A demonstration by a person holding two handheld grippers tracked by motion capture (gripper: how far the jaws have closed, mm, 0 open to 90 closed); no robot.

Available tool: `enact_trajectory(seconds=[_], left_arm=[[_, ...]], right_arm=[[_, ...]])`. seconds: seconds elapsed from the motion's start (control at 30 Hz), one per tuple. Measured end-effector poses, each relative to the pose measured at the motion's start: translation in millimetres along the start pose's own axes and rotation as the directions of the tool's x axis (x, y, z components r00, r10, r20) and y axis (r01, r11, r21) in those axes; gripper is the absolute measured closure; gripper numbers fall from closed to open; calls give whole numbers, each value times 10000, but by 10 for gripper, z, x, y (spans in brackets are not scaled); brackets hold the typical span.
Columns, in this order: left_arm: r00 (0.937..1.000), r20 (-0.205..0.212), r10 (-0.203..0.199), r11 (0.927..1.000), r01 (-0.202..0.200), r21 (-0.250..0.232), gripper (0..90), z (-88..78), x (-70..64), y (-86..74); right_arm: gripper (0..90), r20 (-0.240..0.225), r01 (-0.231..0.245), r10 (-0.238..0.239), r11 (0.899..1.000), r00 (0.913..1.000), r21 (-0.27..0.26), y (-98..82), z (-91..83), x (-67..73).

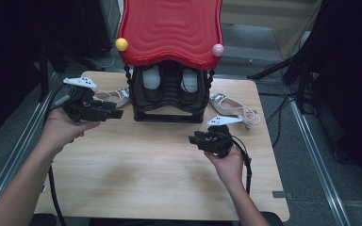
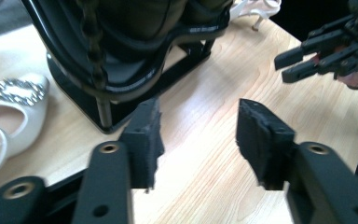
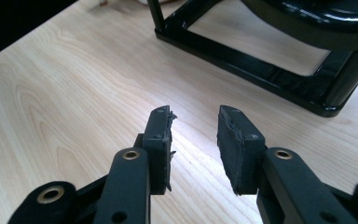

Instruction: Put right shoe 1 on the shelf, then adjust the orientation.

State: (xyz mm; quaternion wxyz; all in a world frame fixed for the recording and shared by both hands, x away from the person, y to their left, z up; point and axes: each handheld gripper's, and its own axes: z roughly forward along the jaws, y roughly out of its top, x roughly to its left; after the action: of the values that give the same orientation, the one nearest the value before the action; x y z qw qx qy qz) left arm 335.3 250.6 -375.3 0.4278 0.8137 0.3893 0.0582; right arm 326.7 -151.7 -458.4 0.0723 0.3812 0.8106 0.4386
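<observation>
Black rack (image 1: 169, 106) – its 2 shoes half hidden under a red top (image 1: 169, 28).
Left gripper (image 1: 115, 114) and right gripper (image 1: 192, 139) – jaws apart, empty, rack just ahead, both held level.

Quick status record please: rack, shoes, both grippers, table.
rack: black shoe rack with red wavy top, at the table's far edge
on rack: pair of dark shoes
left of rack: white shoe with sparkly buckle on the table
right of rack: pale strappy shoe on the table
left gripper: open, nothing between jaws
right gripper: open, nothing between jaws
table: light wood
</observation>
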Motion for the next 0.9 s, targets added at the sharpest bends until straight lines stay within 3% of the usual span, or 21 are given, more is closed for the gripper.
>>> enact_trajectory(seconds=[0.13, 0.27, 0.47, 0.57, 0.6, 0.9], left_arm=[[9997, 69, -243, 9997, 242, 25, 728, 109, 86, -150], [9996, -11, -287, 9994, 287, 189, 815, 192, 159, -257], [9995, -145, -284, 9987, 290, 429, 857, 291, 267, -361], [9989, -36, -470, 9982, 471, 368, 877, 349, 337, -395], [9986, -168, -491, 9980, 498, 385, 877, 375, 361, -406], [9955, -412, -854, 9951, 873, 463, 900, 684, 668, -494]], right_arm=[[665, 122, -124, 123, 9999, 9998, 97, -28, 0, -36], [664, 143, -200, 198, 9998, 9997, 92, -37, -5, -55], [661, 257, -110, 105, 9998, 9996, 190, -49, -3, -45], [660, 311, -117, 109, 9996, 9995, 247, -58, -4, -43], [659, 317, -130, 121, 9996, 9994, 264, -60, -4, -43], [658, 311, -296, 286, 9991, 9991, 311, -120, 0, -44]])
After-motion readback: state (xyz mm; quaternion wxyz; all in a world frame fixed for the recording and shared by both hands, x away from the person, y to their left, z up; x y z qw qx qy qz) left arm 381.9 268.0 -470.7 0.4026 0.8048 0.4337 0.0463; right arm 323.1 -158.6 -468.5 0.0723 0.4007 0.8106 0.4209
